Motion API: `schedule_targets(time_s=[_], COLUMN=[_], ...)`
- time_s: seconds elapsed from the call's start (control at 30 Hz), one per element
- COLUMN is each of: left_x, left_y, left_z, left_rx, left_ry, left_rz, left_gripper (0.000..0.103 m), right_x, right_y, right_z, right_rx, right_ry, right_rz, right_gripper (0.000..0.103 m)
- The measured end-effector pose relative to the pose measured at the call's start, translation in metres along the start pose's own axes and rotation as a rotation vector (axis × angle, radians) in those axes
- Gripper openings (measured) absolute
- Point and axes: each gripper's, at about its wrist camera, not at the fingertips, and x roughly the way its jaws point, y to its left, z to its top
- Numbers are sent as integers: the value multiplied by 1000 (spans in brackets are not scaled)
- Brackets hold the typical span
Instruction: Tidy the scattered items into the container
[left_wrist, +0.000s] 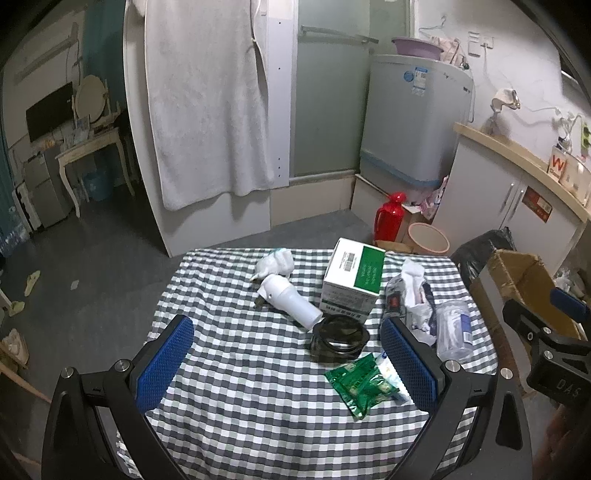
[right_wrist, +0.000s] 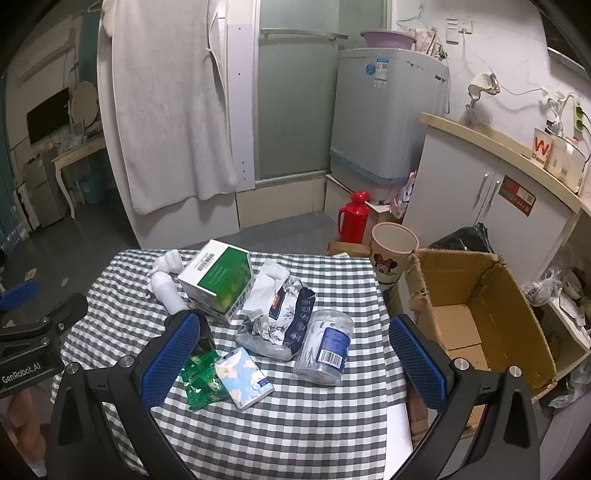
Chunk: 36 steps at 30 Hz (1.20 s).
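Both grippers idle, nothing yet boxed.

Left gripper (left_wrist: 286, 363) and right gripper (right_wrist: 295, 363): jaws wide apart, holding nothing. Items lie scattered on the worktop (right_wrist: 295, 417); the box (right_wrist: 476, 317) stands off its 3 o'clock edge. The tub (right_wrist: 325, 343), at 12 o'clock from the right jaws, looks light, rigid, slick: grip across its middle. The packet (left_wrist: 364, 384) is soft. Only the right view shows the box's interior.

In the right view, our left finger (right_wrist: 168, 354) covers the dark jar (right_wrist: 205, 334) and part of the green packet (right_wrist: 201, 380). The box (right_wrist: 476, 314) floor is partly hidden; labels too small to read.
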Motion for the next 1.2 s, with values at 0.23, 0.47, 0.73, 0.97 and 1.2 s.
schedule_targets(time_s=[0.23, 0.47, 0.73, 0.97, 1.2], left_x=[27, 58, 95, 119, 151], left_y=[13, 28, 49, 57, 45], left_z=[-8, -16, -28, -32, -21], left_rx=[-3, -15, -33, -37, -28], left_ry=[29, 75, 135, 155, 156], left_rz=[23, 47, 75, 75, 53], left_gripper=[103, 103, 103, 103, 103], right_x=[24, 50, 80, 105, 123], right_y=[3, 1, -4, -7, -8], right_z=[-5, -12, -24, -32, -35], right_rx=[-6, 2, 15, 19, 18], right_ry=[37, 76, 124, 161, 183], right_rz=[4, 1, -5, -10, -14], right_gripper=[103, 103, 103, 103, 103])
